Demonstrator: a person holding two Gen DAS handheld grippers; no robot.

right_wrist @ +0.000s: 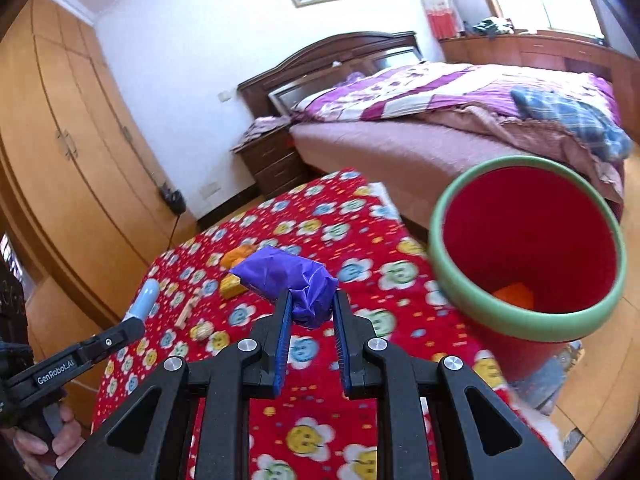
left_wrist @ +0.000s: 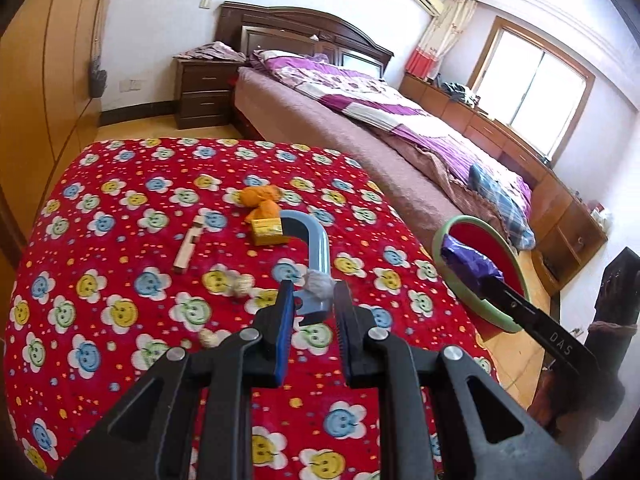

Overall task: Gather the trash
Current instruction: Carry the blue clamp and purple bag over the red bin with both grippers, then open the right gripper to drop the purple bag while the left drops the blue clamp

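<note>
My left gripper (left_wrist: 314, 292) is shut on the end of a blue-grey hook-shaped piece (left_wrist: 316, 248), held above the red smiley-flower tablecloth (left_wrist: 120, 280). A grey wad (left_wrist: 319, 282) shows right at the fingertips. My right gripper (right_wrist: 311, 300) is shut on a crumpled purple wrapper (right_wrist: 292, 276), just left of the red bin with a green rim (right_wrist: 520, 322). An orange scrap (right_wrist: 516, 294) lies at the bin's bottom. On the cloth lie an orange wad (left_wrist: 260, 200), a yellow box (left_wrist: 270, 231), a pale strip (left_wrist: 190, 246) and two beige crumpled balls (left_wrist: 240, 286).
The bin (left_wrist: 440, 240) stands off the table's right edge, over the wooden floor. A bed with a purple quilt (left_wrist: 380, 112) lies beyond, a dark nightstand (left_wrist: 204, 92) beside it, and wardrobes (left_wrist: 52, 60) line the left wall. A hand (right_wrist: 40, 440) grips the left tool.
</note>
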